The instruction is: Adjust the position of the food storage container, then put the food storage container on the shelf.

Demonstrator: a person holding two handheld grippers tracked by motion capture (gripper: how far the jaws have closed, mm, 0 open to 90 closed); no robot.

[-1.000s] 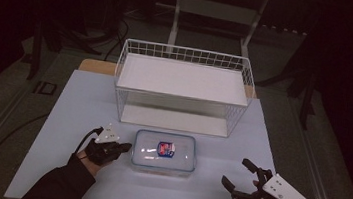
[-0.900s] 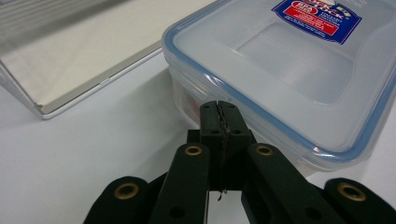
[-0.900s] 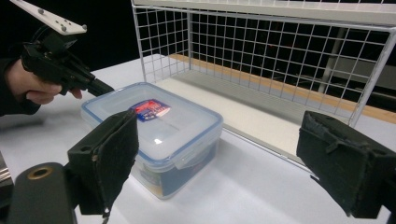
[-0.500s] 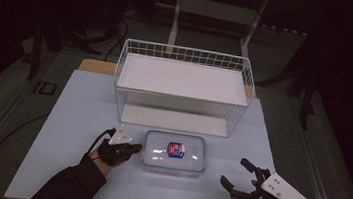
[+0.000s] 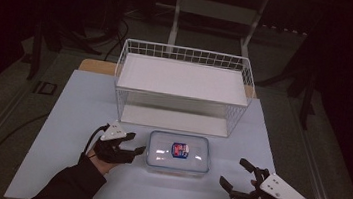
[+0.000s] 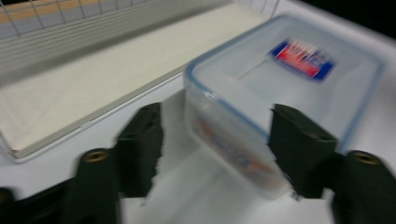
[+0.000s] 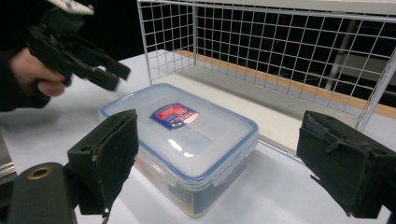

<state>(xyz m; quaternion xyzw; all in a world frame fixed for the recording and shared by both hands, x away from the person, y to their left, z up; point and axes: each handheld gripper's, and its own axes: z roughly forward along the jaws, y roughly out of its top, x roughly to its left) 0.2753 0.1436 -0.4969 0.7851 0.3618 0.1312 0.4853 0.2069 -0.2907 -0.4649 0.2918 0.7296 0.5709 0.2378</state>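
Two big things sit on the pale surface [image 5: 76, 118] in front of me: a white wire rack [image 5: 182, 87] toward twelve o'clock, and a clear plastic box [image 5: 178, 153] just below it, at centre. From the high view the rack carries a flat white shelf on top and a white board at its foot; its far legs are lost in the dark behind.

Next in size, the box is rectangular with rounded corners, its lid edged in blue and shut with snap flaps, and a small blue and red label sits on top. I cannot read the label in any view. Through the side wall I see a smear of orange and blue, too blurred in the left gripper view to make out.

At nine o'clock of the box my left hand-held gripper [image 5: 131, 144] points toward its short side, jaws spread wide, tips very near the box's left edge; whether they touch it I cannot tell. In the left gripper view the near corner of the box lies between the two jaws, and the whole picture is soft with blur.

At four o'clock, well apart from the box, my right hand-held gripper [image 5: 236, 179] hovers with jaws wide apart, holding nothing. My right hand is cut off by the bottom edge.
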